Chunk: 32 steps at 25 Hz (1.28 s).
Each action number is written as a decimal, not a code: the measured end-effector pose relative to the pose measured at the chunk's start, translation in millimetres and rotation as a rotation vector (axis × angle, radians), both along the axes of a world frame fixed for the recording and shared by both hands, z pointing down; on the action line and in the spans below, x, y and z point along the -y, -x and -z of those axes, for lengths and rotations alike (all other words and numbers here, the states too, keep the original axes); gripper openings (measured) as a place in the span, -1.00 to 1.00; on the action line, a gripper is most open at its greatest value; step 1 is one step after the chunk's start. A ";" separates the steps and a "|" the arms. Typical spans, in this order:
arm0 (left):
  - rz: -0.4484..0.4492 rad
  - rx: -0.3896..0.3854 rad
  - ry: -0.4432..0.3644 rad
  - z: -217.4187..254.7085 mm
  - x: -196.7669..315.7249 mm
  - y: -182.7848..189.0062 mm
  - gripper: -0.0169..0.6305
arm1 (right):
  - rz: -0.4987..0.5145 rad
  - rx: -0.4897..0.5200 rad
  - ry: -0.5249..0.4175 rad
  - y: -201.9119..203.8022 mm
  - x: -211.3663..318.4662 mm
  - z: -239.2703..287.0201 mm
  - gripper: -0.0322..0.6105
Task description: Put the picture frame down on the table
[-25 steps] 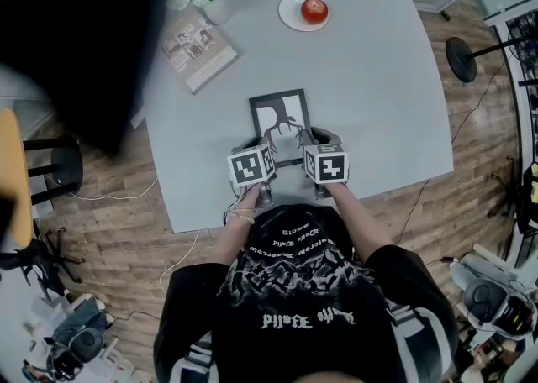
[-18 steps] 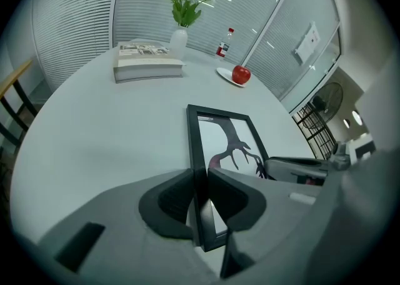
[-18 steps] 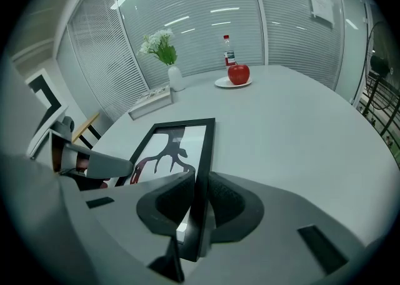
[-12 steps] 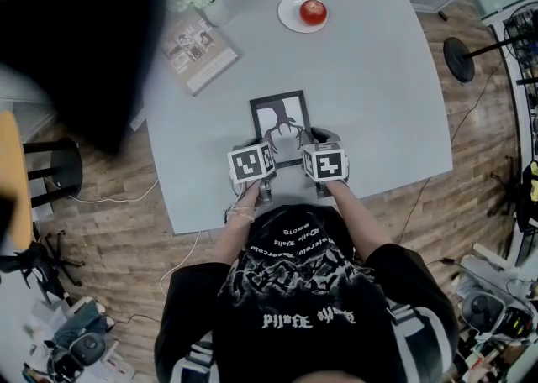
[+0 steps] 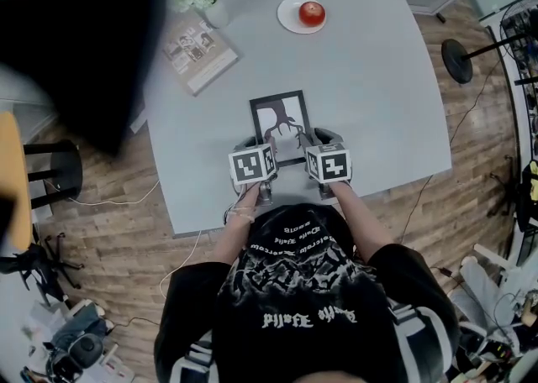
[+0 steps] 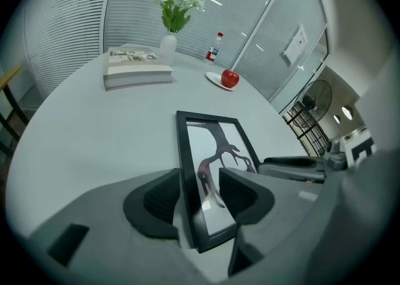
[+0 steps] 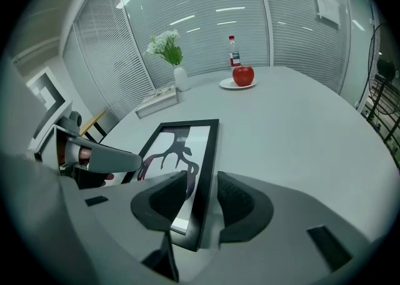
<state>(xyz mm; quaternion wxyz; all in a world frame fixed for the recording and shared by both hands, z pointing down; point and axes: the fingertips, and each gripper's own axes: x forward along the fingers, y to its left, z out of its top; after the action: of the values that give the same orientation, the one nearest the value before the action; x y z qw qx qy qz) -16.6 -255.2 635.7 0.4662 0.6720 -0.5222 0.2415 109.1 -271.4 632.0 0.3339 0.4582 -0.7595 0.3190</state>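
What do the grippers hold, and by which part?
Nothing gripped: left gripper and right gripper stand open astride the picture frame, one side rail each, by its near corners.

I wear a black short-sleeved T-shirt [image 5: 294, 297] printed with white lettering and a pale graphic, its sleeves banded in white, and my left gripper [image 5: 257, 144] and right gripper [image 5: 323, 139] are grey with dark inner pads, each carrying a white cube with black square markers.
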 end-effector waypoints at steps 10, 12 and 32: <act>-0.047 0.061 -0.166 46.6 2.3 17.1 -0.39 | 0.012 0.079 -0.187 2.9 6.1 59.9 -0.47; -0.059 0.086 -0.231 60.4 4.8 21.1 -0.42 | 0.009 0.110 -0.247 3.2 8.1 80.1 -0.47; -0.075 -0.034 -0.871 226.0 13.7 17.7 -0.51 | 0.072 0.182 -0.787 22.3 17.0 250.4 -0.47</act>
<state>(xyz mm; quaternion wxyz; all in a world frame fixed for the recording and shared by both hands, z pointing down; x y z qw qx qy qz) -34.4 -268.9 409.7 0.1386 0.8283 -0.5428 0.0047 86.8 -288.4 381.6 0.0754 0.4940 -0.8656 0.0310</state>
